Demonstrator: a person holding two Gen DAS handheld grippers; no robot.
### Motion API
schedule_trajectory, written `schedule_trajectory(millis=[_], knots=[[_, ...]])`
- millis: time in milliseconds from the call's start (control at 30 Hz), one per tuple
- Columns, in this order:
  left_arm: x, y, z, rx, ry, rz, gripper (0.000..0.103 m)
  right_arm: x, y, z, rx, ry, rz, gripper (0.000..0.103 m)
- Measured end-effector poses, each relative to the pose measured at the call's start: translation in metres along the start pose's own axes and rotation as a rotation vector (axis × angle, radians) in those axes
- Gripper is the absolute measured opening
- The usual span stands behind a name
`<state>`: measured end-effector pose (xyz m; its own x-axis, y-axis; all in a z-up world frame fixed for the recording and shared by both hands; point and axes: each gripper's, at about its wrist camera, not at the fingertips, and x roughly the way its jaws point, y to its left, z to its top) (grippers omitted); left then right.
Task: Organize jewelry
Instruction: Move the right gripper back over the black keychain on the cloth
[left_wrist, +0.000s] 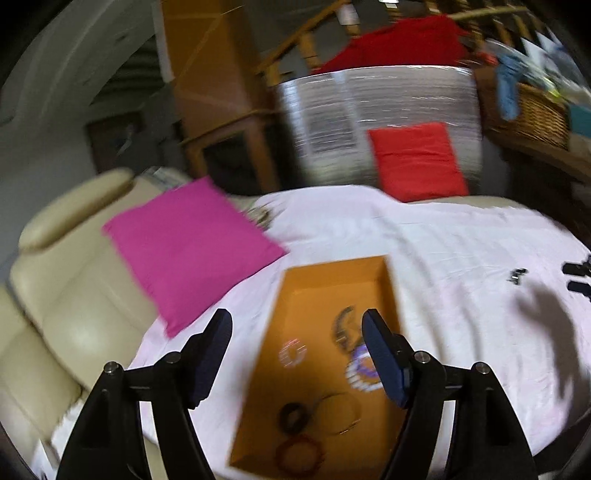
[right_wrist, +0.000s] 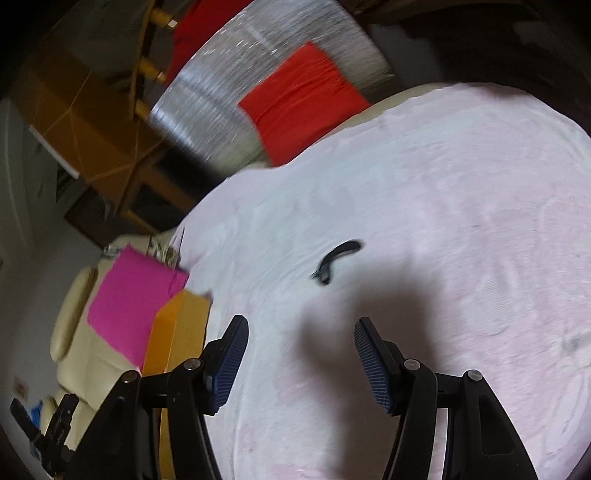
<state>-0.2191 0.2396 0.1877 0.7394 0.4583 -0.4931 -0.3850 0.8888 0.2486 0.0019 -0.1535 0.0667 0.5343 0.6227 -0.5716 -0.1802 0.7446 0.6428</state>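
Note:
An orange box (left_wrist: 373, 275) lies open on the pale pink sheet (left_wrist: 461, 251). Several pieces of jewelry lie inside it: a dark curved piece (left_wrist: 341, 325), a white-and-purple beaded bracelet (left_wrist: 360, 371), a pink ring (left_wrist: 292, 353), a dark bangle (left_wrist: 293, 416) and a red beaded bracelet (left_wrist: 299, 452). My left gripper (left_wrist: 297, 356) hovers open above the box, nothing between its pads. My right gripper (right_wrist: 301, 363) is open and empty over the sheet (right_wrist: 461, 221). A black curved piece (right_wrist: 334, 260) lies ahead of it. The box edge (right_wrist: 177, 332) shows at its left.
A magenta cushion (left_wrist: 192, 247) rests on the cream leather seat (left_wrist: 66, 295) left of the box. A red cushion (left_wrist: 417, 162) leans at the back against a silver-wrapped block (left_wrist: 369, 107). Small black items (left_wrist: 517, 275) lie far right on the sheet. A wicker basket (left_wrist: 539, 114) stands on a shelf.

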Motion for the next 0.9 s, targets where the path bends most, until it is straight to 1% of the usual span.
schedule_trajectory(millis=[100,167,200,233,267,300,400,467,567,633,667,733,833,900], knots=[[0.009,-0.039,0.013,0.050,0.004,-0.055,0.075,-0.003,-0.021,0.011,0.069,-0.008,-0.022,0.064],[0.020,-0.069,0.022,0.078,0.023,-0.104,0.075,-0.002,-0.035,0.020,0.128,-0.008,-0.047,0.064],[0.030,-0.090,0.026,0.093,0.040,-0.142,0.075,-0.002,-0.040,0.024,0.150,-0.008,-0.056,0.064],[0.035,-0.103,0.028,0.102,0.049,-0.162,0.075,-0.001,-0.044,0.027,0.164,-0.008,-0.065,0.064],[0.046,-0.126,0.031,0.118,0.065,-0.196,0.075,0.000,-0.049,0.031,0.180,-0.008,-0.078,0.064],[0.052,-0.139,0.031,0.127,0.076,-0.215,0.075,-0.001,-0.054,0.035,0.194,-0.005,-0.092,0.064],[0.079,-0.200,0.031,0.156,0.137,-0.300,0.075,-0.005,-0.066,0.045,0.224,-0.005,-0.118,0.064],[0.091,-0.226,0.028,0.165,0.158,-0.340,0.075,-0.006,-0.072,0.049,0.230,0.006,-0.123,0.064],[0.110,-0.263,0.021,0.154,0.196,-0.374,0.075,-0.008,-0.080,0.054,0.237,0.018,-0.125,0.064],[0.120,-0.278,0.017,0.150,0.217,-0.394,0.075,-0.009,-0.083,0.056,0.238,0.021,-0.124,0.064],[0.124,-0.284,0.014,0.153,0.225,-0.391,0.075,-0.009,-0.084,0.056,0.239,0.020,-0.121,0.064],[0.126,-0.287,0.008,0.151,0.227,-0.373,0.075,-0.005,-0.085,0.059,0.239,0.023,-0.091,0.064],[0.133,-0.286,-0.003,0.135,0.251,-0.350,0.075,0.009,-0.081,0.058,0.241,0.069,-0.015,0.064],[0.137,-0.282,-0.009,0.133,0.256,-0.324,0.075,0.022,-0.070,0.057,0.212,0.089,-0.008,0.064]])
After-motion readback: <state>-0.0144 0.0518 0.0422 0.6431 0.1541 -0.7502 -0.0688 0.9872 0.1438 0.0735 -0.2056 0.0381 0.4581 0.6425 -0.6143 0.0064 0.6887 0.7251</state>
